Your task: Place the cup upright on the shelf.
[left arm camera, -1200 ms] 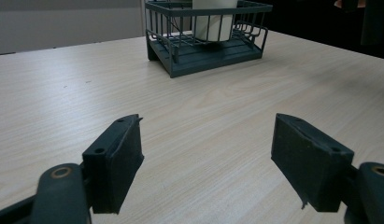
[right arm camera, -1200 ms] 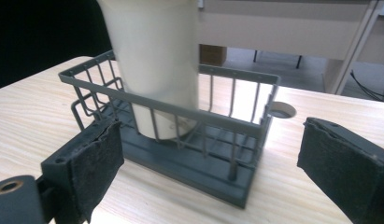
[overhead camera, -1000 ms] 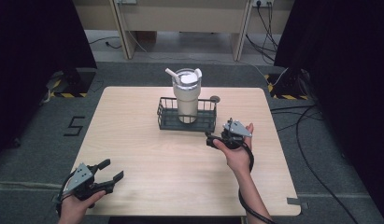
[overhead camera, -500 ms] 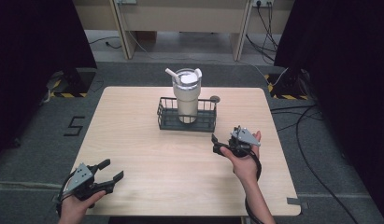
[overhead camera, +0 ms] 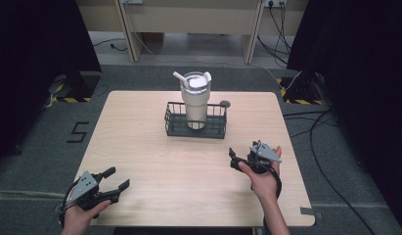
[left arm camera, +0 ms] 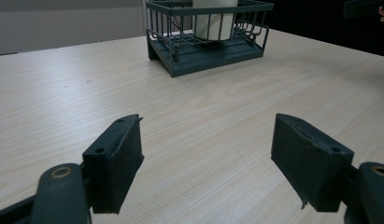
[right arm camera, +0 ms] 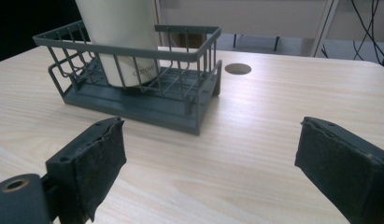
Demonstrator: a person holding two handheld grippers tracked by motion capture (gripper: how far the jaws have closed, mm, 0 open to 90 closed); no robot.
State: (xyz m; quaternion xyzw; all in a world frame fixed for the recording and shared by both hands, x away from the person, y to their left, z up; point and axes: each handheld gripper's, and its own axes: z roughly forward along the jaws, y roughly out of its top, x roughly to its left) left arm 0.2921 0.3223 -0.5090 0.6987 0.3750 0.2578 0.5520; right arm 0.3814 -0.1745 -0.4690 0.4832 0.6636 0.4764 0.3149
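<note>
A cream tumbler (overhead camera: 195, 100) with a lid and straw stands upright inside a dark wire basket (overhead camera: 172, 120) at the table's far middle. My right gripper (overhead camera: 233, 159) is open and empty, held in a hand at the near right, well short of the basket and pointing left. My left gripper (overhead camera: 118, 178) is open and empty near the front left corner. From the left gripper (left arm camera: 213, 158), the basket (left arm camera: 208, 42) and tumbler (left arm camera: 213, 18) lie far ahead. Past the right gripper (right arm camera: 213, 163), the basket (right arm camera: 143, 88) with the tumbler (right arm camera: 122, 37) sits closer, ahead and to the left.
The light wooden table (overhead camera: 154, 161) has a round cable hole (overhead camera: 225, 104) just right of the basket. Cables (overhead camera: 311, 127) trail over the grey floor to the right. Dark curtains flank both sides, and desk legs stand behind.
My right gripper has drawn back from beside the basket toward the near right of the table. The left gripper has stayed put.
</note>
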